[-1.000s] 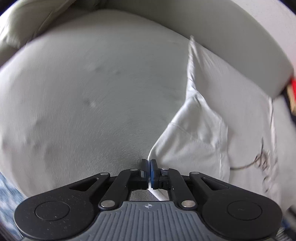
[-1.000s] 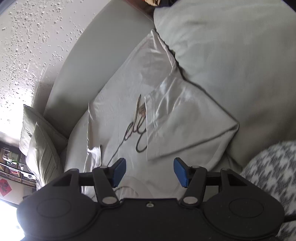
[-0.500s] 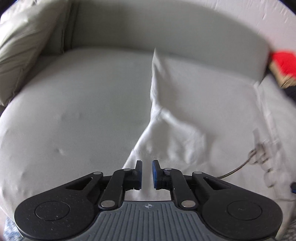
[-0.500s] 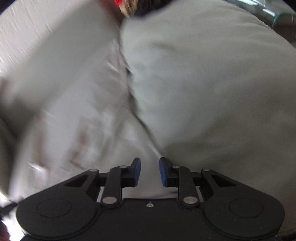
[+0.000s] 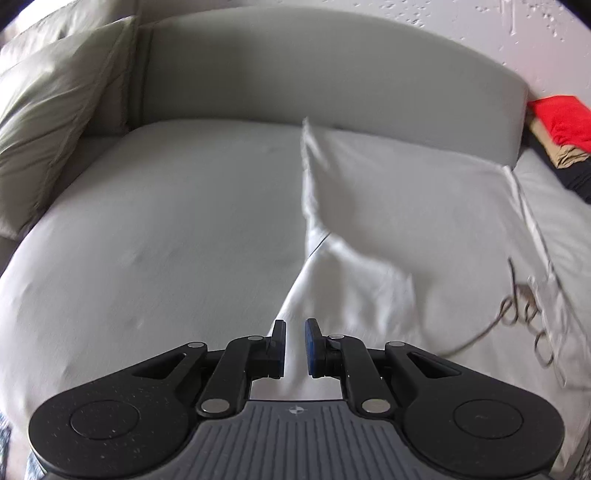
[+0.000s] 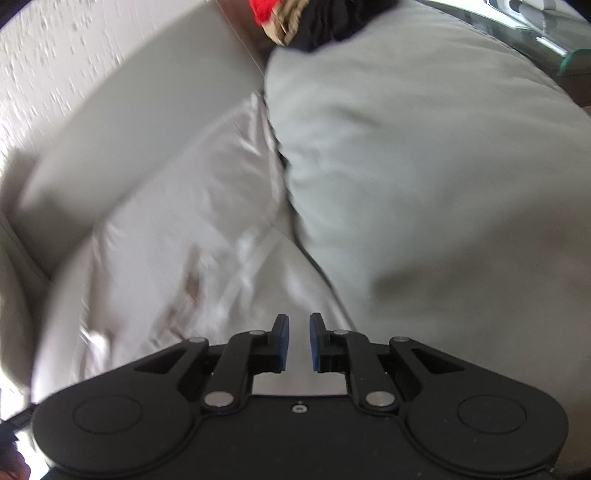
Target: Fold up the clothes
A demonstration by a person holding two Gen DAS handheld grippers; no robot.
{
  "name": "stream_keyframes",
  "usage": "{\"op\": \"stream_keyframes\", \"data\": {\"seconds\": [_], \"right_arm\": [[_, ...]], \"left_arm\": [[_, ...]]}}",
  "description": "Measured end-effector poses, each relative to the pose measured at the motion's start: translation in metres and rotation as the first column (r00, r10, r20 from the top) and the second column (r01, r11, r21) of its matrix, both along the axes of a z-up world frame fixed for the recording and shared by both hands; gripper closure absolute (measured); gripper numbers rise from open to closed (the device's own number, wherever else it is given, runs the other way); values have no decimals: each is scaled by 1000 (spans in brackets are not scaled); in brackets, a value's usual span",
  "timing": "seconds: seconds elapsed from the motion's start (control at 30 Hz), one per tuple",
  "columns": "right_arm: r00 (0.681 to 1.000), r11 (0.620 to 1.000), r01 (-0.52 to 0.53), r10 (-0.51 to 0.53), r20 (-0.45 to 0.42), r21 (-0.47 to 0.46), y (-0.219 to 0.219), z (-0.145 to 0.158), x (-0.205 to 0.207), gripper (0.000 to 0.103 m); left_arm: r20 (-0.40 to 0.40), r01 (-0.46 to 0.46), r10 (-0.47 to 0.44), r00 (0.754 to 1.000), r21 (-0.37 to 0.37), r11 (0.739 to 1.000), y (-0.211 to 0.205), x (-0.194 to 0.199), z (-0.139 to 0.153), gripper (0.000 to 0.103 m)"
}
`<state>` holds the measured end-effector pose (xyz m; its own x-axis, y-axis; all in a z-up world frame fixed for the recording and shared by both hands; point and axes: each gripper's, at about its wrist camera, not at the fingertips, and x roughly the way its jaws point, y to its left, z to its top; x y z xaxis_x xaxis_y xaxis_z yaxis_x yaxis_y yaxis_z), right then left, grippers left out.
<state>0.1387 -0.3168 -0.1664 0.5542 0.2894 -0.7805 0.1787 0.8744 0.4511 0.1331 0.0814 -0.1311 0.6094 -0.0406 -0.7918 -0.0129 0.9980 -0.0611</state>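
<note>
A white shirt [image 5: 406,221] with a dark script print [image 5: 524,314] lies spread on a grey sofa seat [image 5: 166,221]. Its near left corner rises in a ridge into my left gripper [image 5: 294,328], which is shut on that fabric. In the blurred right wrist view the shirt [image 6: 177,229] lies left of a second seat cushion [image 6: 424,166]. My right gripper [image 6: 299,321] sits at the shirt's near right edge beside the cushion seam. Its jaws stand narrow and are opening slightly, with pale shirt fabric between them.
The curved sofa backrest [image 5: 314,74] runs behind the shirt. A pale pillow [image 5: 48,110] leans at the left end. A pile of red, tan and black clothes [image 5: 561,125] sits at the far right, and the same pile [image 6: 291,14] tops the right wrist view.
My right gripper went from wide open above the shirt to nearly closed at its near right edge. The left view swung to face the backrest, still holding the corner.
</note>
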Motion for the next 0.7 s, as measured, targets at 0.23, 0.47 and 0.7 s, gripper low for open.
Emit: {"op": "stream_keyframes", "data": {"seconds": [0.23, 0.47, 0.7], "right_arm": [[996, 995, -6, -3, -93, -98, 13, -29, 48, 96], [990, 981, -29, 1, -143, -192, 11, -18, 23, 102], [995, 996, -79, 76, -72, -39, 20, 7, 5, 89]], "left_arm": [[-169, -35, 45, 985, 58, 998, -7, 55, -46, 87], [-152, 17, 8, 988, 163, 986, -1, 22, -30, 88], [-65, 103, -99, 993, 67, 992, -18, -6, -19, 87]]}}
